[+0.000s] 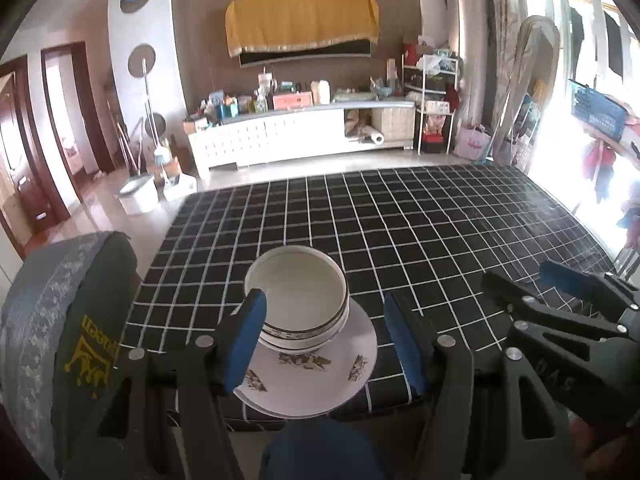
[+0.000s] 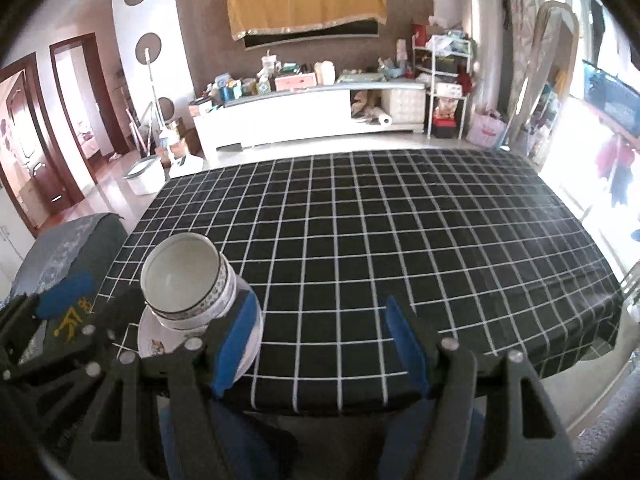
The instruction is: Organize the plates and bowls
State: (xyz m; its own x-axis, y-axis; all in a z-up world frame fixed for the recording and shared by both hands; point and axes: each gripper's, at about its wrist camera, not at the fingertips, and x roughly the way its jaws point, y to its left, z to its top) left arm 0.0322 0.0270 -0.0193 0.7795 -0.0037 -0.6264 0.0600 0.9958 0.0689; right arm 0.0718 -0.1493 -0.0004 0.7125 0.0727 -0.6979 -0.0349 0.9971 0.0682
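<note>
Nested white bowls (image 1: 296, 288) with a dark patterned band sit on stacked white floral plates (image 1: 320, 380), which overhang the near left edge of the black grid-cloth table (image 1: 440, 220). My left gripper (image 1: 323, 300) hovers open over this stack; its left pad overlaps the bowl rim in the picture and its right pad stands well clear. In the right wrist view the bowls (image 2: 184, 280) and plates (image 2: 154, 340) lie left of my right gripper (image 2: 320, 304), which is open over bare cloth (image 2: 400, 220). The right gripper (image 1: 518, 276) also shows at the right of the left wrist view.
A grey and green chair back (image 1: 60, 320) stands close against the table's left side. A blue-clad knee (image 1: 320, 452) is under the near edge. Across the floor is a cluttered white cabinet (image 1: 280, 132). Bright windows and hanging laundry fill the right.
</note>
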